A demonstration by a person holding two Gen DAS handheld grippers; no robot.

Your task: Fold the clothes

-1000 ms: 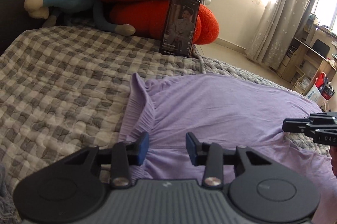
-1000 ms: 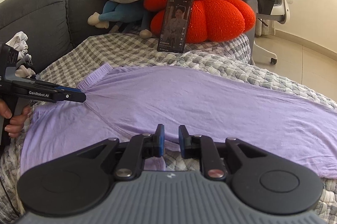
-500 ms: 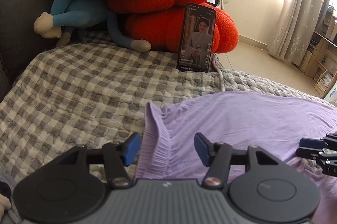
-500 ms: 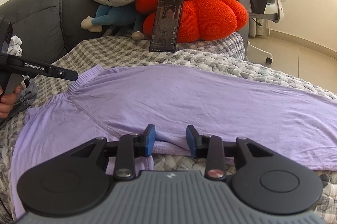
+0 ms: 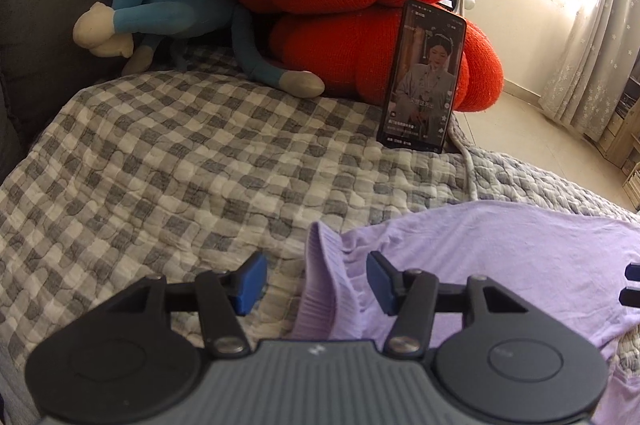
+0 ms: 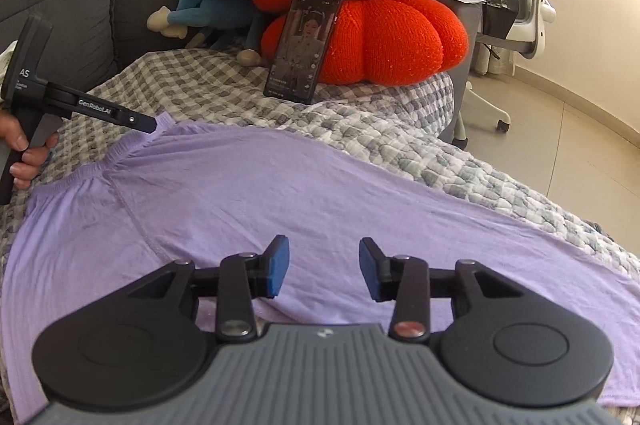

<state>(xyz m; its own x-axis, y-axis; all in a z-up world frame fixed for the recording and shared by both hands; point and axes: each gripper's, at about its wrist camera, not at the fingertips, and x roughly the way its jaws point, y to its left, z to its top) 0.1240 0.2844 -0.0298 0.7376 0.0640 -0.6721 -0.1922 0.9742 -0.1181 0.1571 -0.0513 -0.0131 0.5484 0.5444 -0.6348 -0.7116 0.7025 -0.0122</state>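
Both hand-held grippers, left hand-held gripper closing and right hand-held gripper opening, stand spread and backed off the purple shirt, still unfolded near the phone.

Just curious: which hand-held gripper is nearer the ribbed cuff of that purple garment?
Left. The left hand-held gripper straddles the ribbed cuff, closing; the right hand-held gripper hovers over the garment's middle, opening.

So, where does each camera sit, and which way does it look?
Left wrist: on the left gripper, looking over the lilac garment's ribbed edge to the propped black phone; own fingers closing, cloth between.
Right wrist: on the right gripper, over the garment; fingers opening, nothing held; a hand.
Shared: phone, garment.
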